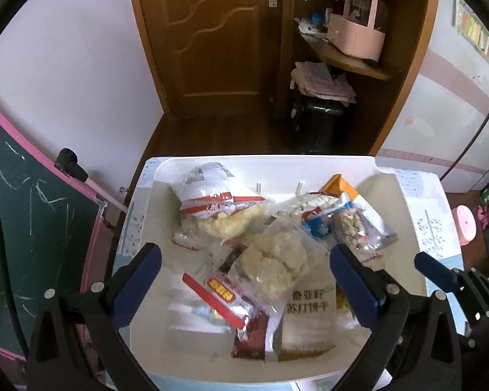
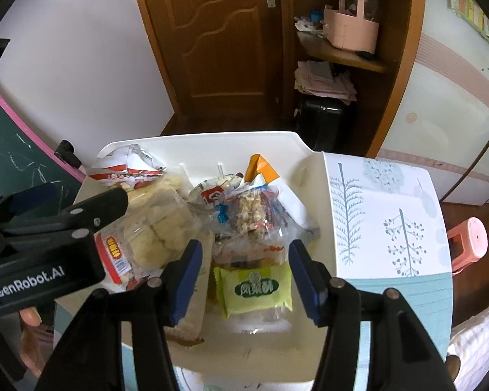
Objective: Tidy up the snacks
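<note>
I hold both grippers low over the near edge of the tray point(image 1: 212, 159), fingers pointing across it toward the door. My left gripper point(image 1: 244, 280) stands wide, with nothing between its blue pads; below the gap lie a clear bag of pale puffs point(image 1: 272, 265) and a red-striped wrapper point(image 1: 225, 296), both loose on the tray floor. My right gripper point(image 2: 246, 277) is also spread, though less so, and grips nothing: the green packet point(image 2: 256, 288) lies flat on the tray under the gap, close to the near edge, touched by neither pad. I judge that the gap is set to that packet's width, so a short drop and a squeeze would take it.

The snacks sit inside the tray, which rests on the table point(image 2: 388, 228). They are heaped, not ranked: a big white-and-red bag point(image 1: 212, 195) leans in the far left corner, an orange-and-white bag point(image 2: 264, 176) stands toward the far right, and clear packs of nut bars point(image 2: 251, 215) pile up in the middle, overlapping one another. A flat beige pack point(image 1: 309, 319) lies at the near edge, between the two grippers.

Such a heap fits snacks just gathered into the tray as well as snacks about to be sorted out of it; I cannot tell which.
</note>
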The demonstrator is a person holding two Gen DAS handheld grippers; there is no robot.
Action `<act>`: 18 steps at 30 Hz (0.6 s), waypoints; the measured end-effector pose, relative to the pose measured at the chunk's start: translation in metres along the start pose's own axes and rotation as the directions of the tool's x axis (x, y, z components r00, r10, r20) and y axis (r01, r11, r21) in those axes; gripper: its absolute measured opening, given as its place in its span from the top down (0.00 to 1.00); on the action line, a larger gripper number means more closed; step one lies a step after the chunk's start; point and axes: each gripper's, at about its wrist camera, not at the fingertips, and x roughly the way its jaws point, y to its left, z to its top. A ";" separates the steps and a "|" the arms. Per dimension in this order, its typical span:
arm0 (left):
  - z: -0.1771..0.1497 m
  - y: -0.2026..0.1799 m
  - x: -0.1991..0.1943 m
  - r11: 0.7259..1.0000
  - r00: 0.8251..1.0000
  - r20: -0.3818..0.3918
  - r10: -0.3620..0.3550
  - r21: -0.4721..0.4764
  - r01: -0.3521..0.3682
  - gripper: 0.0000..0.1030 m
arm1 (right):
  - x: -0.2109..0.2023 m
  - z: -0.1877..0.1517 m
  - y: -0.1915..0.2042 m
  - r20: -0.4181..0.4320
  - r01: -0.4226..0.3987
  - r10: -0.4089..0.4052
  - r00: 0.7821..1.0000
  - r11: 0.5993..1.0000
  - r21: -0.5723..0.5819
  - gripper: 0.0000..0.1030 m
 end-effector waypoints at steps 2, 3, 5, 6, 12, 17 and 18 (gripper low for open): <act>-0.006 0.000 -0.010 1.000 1.000 0.002 -0.012 0.000 0.012 0.00 | -0.005 -0.005 0.001 0.003 -0.004 0.004 1.000 1.000 0.006 0.46; -0.009 0.001 -0.014 1.000 1.000 0.003 -0.017 -0.001 0.017 0.00 | -0.009 -0.008 0.002 0.006 -0.005 0.005 1.000 1.000 0.009 0.46; -0.017 0.001 -0.025 1.000 1.000 0.002 -0.029 0.002 0.029 0.00 | -0.019 -0.017 0.004 0.009 -0.006 0.006 1.000 1.000 0.017 0.46; -0.023 0.001 -0.030 1.000 1.000 0.001 -0.031 0.003 0.031 0.00 | -0.024 -0.022 0.005 0.012 -0.008 0.008 1.000 1.000 0.021 0.46; -0.063 -0.001 -0.077 0.999 0.999 0.020 -0.043 0.030 0.042 0.00 | -0.060 -0.062 0.006 0.012 -0.011 0.010 1.000 0.998 0.054 0.46; -0.097 -0.004 -0.121 0.997 0.997 0.015 -0.070 0.047 0.069 0.00 | -0.095 -0.099 0.005 0.004 -0.011 0.011 1.000 0.996 0.090 0.46; -0.103 -0.005 -0.130 0.996 0.997 0.017 -0.076 0.054 0.075 0.00 | -0.104 -0.107 0.005 0.005 -0.011 0.010 1.000 0.995 0.095 0.46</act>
